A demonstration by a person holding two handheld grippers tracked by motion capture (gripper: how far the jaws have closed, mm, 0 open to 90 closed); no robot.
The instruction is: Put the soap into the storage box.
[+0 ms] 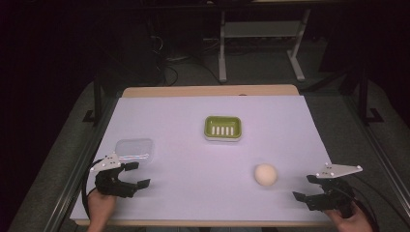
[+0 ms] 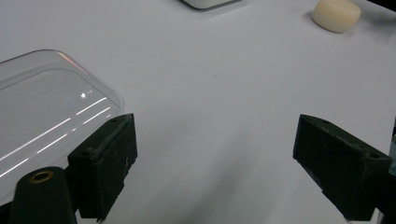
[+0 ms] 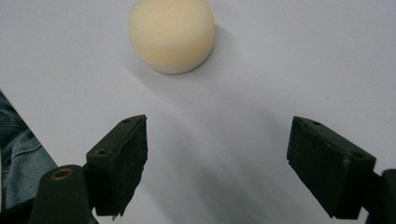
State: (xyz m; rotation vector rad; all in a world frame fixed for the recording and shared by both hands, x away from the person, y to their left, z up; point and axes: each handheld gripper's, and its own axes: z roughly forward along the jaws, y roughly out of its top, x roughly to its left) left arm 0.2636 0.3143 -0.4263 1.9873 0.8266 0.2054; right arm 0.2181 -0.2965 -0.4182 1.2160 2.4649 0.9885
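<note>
A round cream soap bar lies on the white table cover, right of centre. A green and white soap dish sits in the middle of the table, and its near edge shows in the left gripper view. A clear plastic lid lies flat at the left. My left gripper is open just in front of the lid, holding nothing. My right gripper is open a little to the right of the soap, with bare cover between its jaws.
The white cover spans most of the wooden table. A white desk frame and cables stand on the dark floor beyond. Black rails run along both sides of the table. Blue cloth shows past the table's near edge.
</note>
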